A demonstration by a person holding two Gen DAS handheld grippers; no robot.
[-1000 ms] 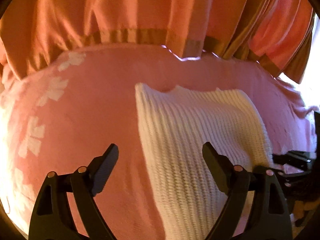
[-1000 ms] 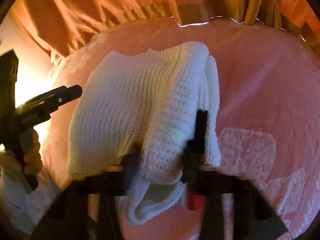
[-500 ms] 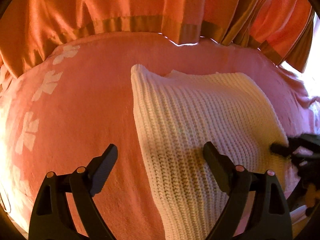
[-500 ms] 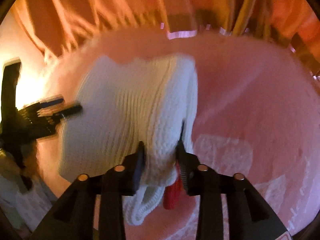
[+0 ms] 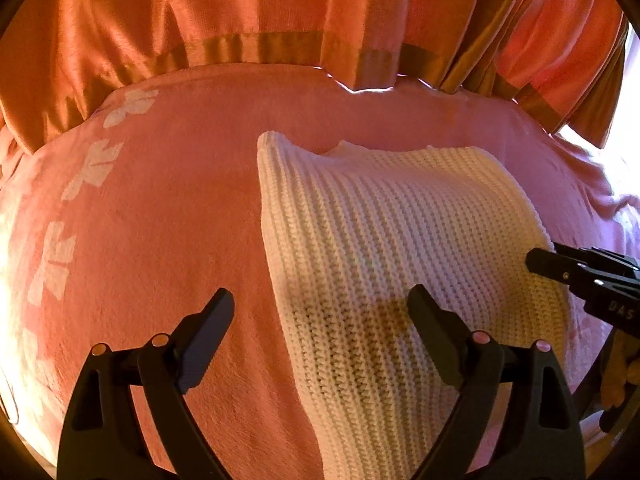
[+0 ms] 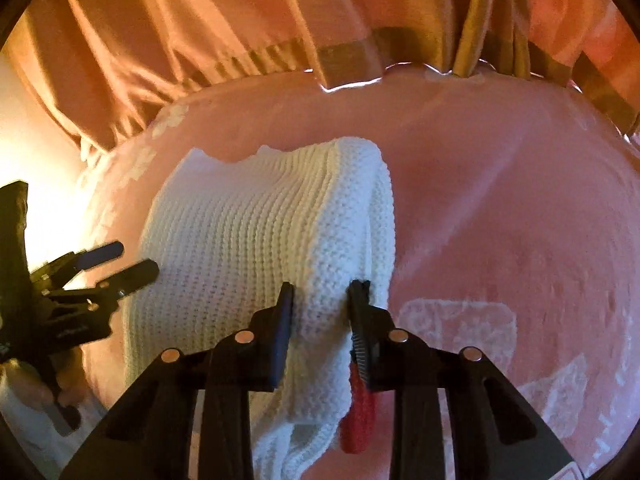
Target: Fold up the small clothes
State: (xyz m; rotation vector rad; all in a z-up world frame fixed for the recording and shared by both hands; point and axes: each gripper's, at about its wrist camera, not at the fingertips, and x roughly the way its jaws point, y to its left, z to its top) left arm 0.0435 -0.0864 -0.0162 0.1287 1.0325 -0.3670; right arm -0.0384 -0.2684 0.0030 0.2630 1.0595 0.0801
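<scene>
Since a second ago, the right gripper [image 6: 322, 312] has been closing its jaws and pinches the white knit garment's [image 5: 400, 232] folded edge. The left gripper [image 5: 320, 316] hovers wide open, holding nothing, straddling the garment's left edge. Bare pink blanket [image 5: 180, 208] spreads to its left.

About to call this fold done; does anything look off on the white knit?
One thing: at the near right edge of the white knit, the layers bunch into a thick roll between the right gripper jaws, which have just been closing, and a red piece pokes out beneath. The left side lies flat.

white knit garment [image 5: 400, 240] bottom cut off, red piece [image 6: 358, 420] part-hidden
</scene>
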